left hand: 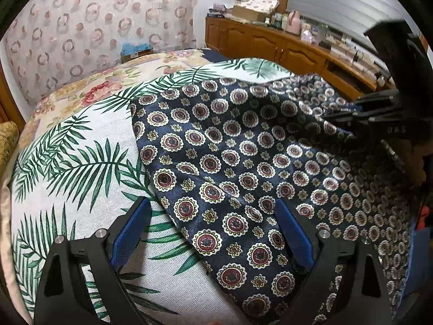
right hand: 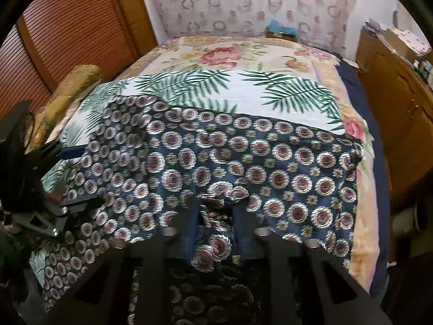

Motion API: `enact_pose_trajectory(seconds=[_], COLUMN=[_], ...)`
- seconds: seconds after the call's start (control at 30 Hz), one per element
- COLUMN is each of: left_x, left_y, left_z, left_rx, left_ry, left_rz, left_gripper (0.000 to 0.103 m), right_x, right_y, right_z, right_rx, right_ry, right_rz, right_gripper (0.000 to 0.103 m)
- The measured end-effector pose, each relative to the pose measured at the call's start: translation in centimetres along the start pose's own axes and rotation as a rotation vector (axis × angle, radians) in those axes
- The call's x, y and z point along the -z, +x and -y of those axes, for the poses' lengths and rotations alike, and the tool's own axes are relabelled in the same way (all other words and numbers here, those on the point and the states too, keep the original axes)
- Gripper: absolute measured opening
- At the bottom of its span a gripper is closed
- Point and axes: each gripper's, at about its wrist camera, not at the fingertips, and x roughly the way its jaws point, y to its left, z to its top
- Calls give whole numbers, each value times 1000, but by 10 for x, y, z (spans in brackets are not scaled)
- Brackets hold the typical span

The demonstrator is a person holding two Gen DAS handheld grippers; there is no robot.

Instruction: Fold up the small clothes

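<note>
here the right gripper (right hand: pixel 215 214) pinches the patterned cloth (right hand: pixel 243 162).

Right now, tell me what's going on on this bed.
A person is folding a navy patterned cloth spread over a palm-leaf sheet on the bed. The right gripper is pinched shut on a bunched bit of the cloth's near edge. The left gripper is wide open over the cloth's other edge, gripping nothing yet.
</note>
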Motion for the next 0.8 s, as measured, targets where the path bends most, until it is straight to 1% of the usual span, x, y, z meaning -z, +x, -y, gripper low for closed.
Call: enact_pose_trajectory(seconds=[0.03,0.1,0.17,0.23,0.3,0.33,0.37,0.43,0.47,0.5,0.53,0.6,0.7,0.8], left_x=[0,0,-2,-4,-5,-6,-6,-6,-5,-5,-4,-4,-3,0], left_y=[-4,-15,-28,-40,-48,-49,-49,-46,-46,-46,-46,-45,-38,-35], left_z=[-3,-6,-5,-4,-4,-4,-5,-5,-5,-4,-2,0,2,3], left_rx=[8,1,-40,-64,-53,-50,-48,-61,-68,-70,-65,-51,-9,18], left_ry=[-23,-40,-25,-18,-20,-24,-25,-16,-9,0,6,13,13,17], left_rz=[22,84,151,214,254,260,262,258,257,258,260,247,196,172], left_gripper=[93,93,93,93,93,93,93,93,93,93,93,93,93,93], right_x=[0,0,-3,-6,-8,-9,-10,-11,-11,-11,-12,-12,-16,-30], right_y=[-5,-16,-29,-45,-55,-58,-59,-56,-55,-53,-52,-49,-39,-26], right_z=[-3,-9,-12,-16,-21,-23,-23,-21,-20,-17,-15,-10,-2,21], right_rx=[21,77,149,234,321,355,373,405,430,442,433,396,360,315], right_ry=[-12,-20,-29,-44,-61,-74,-73,-58,-50,-42,-30,2,39,70], right_rz=[16,72,141,230,292,319,328,310,303,299,290,263,203,148], right_gripper=[12,10,9,9,9,9,9,11,15,25,36,44,46,46])
